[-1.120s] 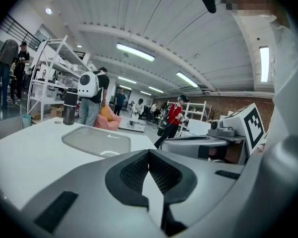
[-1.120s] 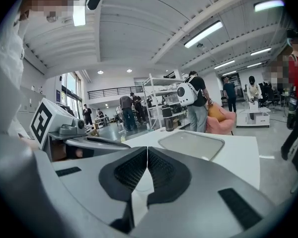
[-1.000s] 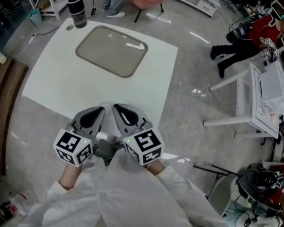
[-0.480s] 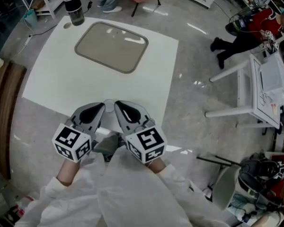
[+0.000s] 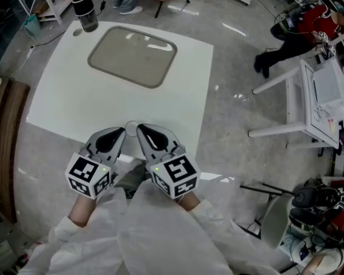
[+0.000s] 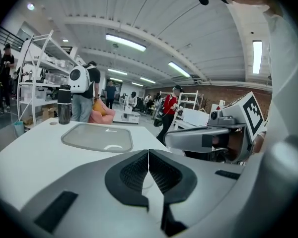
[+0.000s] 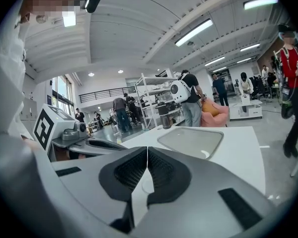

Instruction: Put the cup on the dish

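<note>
Cup (image 5: pixel 84 9) on white table (image 5: pixel 74 102) far corner, near dish (image 5: pixel 133 57); grey floor (image 5: pixel 235 67); left hand-held gripper (image 5: pixel 122 133), right hand-held gripper (image 5: pixel 140 131) clenched empty.

Your white table (image 5: pixel 74 96) carries a flat grey dish (image 5: pixel 133 57) toward its far side, a dark cup (image 5: pixel 85 11) upright at the far left corner, a small disc (image 5: pixel 77 32) just beside the cup, and a pale round spot (image 5: pixel 130 125) at the near edge.

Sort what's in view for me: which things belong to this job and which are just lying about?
Job: dark cup at the far left; grey dish; left tongs and right tongs, both shut and empty.
Lying about: small disc beside the cup; white side table at right.
</note>
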`<act>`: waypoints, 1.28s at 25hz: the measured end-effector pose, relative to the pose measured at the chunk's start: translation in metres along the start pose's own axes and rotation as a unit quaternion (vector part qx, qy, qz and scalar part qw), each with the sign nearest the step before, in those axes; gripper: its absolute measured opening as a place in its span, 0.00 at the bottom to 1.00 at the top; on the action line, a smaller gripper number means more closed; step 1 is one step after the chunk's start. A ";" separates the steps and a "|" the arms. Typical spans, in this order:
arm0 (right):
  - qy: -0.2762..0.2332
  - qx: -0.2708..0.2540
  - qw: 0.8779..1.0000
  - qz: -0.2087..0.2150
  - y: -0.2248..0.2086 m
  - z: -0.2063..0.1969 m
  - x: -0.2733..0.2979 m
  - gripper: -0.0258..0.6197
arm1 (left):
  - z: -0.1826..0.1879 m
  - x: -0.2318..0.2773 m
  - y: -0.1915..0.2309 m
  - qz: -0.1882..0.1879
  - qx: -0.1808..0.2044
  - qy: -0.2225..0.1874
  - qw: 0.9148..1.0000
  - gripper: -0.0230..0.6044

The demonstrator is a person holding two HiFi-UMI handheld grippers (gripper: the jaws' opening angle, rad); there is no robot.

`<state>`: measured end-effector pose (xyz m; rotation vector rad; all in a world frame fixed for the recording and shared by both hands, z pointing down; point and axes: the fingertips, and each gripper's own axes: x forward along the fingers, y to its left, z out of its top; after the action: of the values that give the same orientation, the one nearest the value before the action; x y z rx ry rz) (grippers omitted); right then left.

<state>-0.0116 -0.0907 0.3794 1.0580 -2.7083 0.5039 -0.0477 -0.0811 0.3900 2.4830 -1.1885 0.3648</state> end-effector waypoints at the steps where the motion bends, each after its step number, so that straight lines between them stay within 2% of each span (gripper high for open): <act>1: 0.002 0.000 1.000 0.000 0.001 -0.002 -0.001 0.06 | -0.001 0.000 0.000 0.002 0.001 0.000 1.000 0.05; 5: 0.008 0.001 1.000 -0.003 0.001 -0.008 -0.005 0.06 | -0.005 0.001 -0.002 0.001 0.014 0.001 1.000 0.05; 11: 0.020 0.005 1.000 -0.012 -0.006 -0.015 -0.014 0.06 | -0.015 0.008 -0.015 -0.008 0.043 0.024 0.999 0.05; 15: 0.026 0.012 1.000 -0.013 -0.010 -0.021 -0.018 0.06 | -0.030 0.016 -0.022 -0.025 0.046 0.050 0.997 0.05; 19: 0.033 0.016 0.999 -0.010 -0.015 -0.028 -0.018 0.06 | -0.034 0.020 -0.021 -0.025 0.047 0.048 0.997 0.06; 26: 0.045 0.011 0.999 0.005 -0.019 -0.032 -0.006 0.06 | -0.046 0.026 -0.008 0.007 0.044 0.058 0.997 0.22; 29: 0.047 0.015 0.999 -0.001 -0.024 -0.035 -0.001 0.06 | -0.050 0.033 -0.007 0.008 0.031 0.062 0.998 0.38; 32: 0.049 0.019 0.999 -0.003 -0.027 -0.039 0.002 0.06 | -0.064 0.036 -0.003 0.010 0.024 0.081 0.996 0.42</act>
<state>0.0074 -0.0956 0.4224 1.0227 -2.6195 0.5936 -0.0274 -0.0768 0.4612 2.4304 -1.1511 0.5951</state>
